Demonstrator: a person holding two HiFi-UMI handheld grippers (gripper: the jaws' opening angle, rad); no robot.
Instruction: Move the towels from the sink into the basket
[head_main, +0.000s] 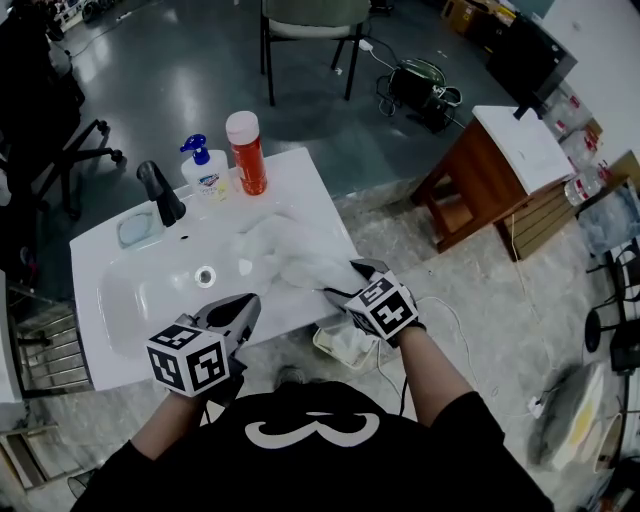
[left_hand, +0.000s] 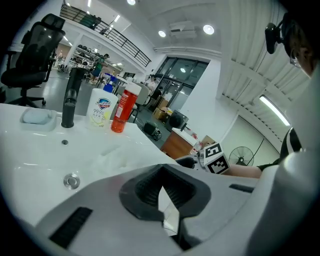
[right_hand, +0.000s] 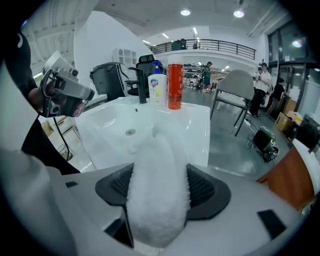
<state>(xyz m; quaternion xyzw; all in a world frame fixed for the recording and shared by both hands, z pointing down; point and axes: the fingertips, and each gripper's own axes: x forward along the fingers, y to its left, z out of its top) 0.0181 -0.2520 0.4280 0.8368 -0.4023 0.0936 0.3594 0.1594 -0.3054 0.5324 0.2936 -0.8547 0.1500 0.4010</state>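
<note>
A white fluffy towel (head_main: 285, 255) lies heaped in the right part of the white sink (head_main: 110, 240). My right gripper (head_main: 345, 280) reaches in over the sink's near right corner. In the right gripper view a thick fold of the towel (right_hand: 157, 200) fills the gap of the right gripper (right_hand: 159, 185), and both dark pads (right_hand: 205, 187) press on it. My left gripper (head_main: 250, 303) hovers at the sink's front rim, left of the towel, its jaws together with only a thin slit in the left gripper view (left_hand: 162, 195) and nothing held. A white basket (head_main: 345, 345) sits on the floor under the sink's front edge, mostly hidden.
A black faucet (head_main: 160, 190), a soap dispenser (head_main: 205, 170) and an orange bottle (head_main: 245, 150) stand along the sink's back rim. A soap dish (head_main: 135, 230) is at the back left. A wooden side table (head_main: 490, 170) stands to the right, a chair (head_main: 310, 30) beyond.
</note>
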